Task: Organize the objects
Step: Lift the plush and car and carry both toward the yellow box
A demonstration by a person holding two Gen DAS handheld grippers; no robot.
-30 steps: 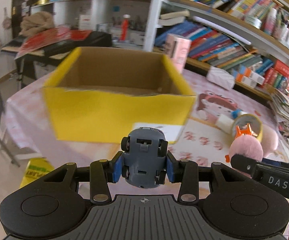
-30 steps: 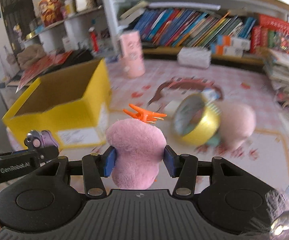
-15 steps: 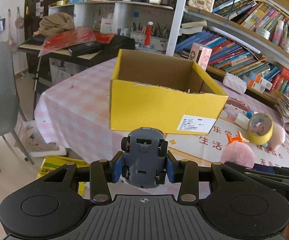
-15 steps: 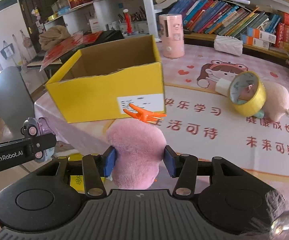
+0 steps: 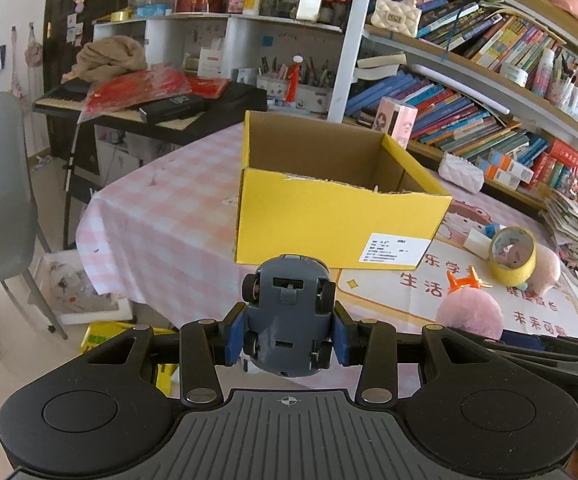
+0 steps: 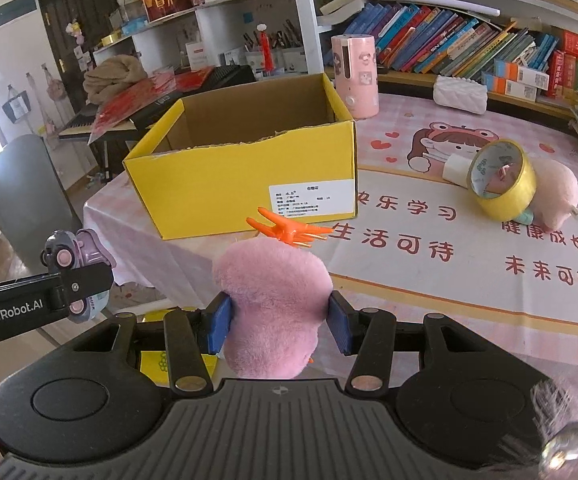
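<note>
both loads have been drawn back off the near edge of the table (image 6: 489, 312), away from the yellow box (image 5: 329, 224), the toy car (image 5: 289, 316) clamped in the left gripper (image 5: 287, 338) and the pink plush (image 6: 277, 300) squeezed in the right gripper (image 6: 279, 320), so boxing is judged still pending.

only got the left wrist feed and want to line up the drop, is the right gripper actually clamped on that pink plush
Observer: Yes. In the right wrist view both blue pads press into the pink plush held by the right gripper.
Operator: what's the toy car's top like, i only see its underside
Observer: Lilac with pink wheels; the toy car sits in the left gripper.
Operator: anything behind the yellow tape roll
Observer: A second pink plush lies against the tape roll.
</note>
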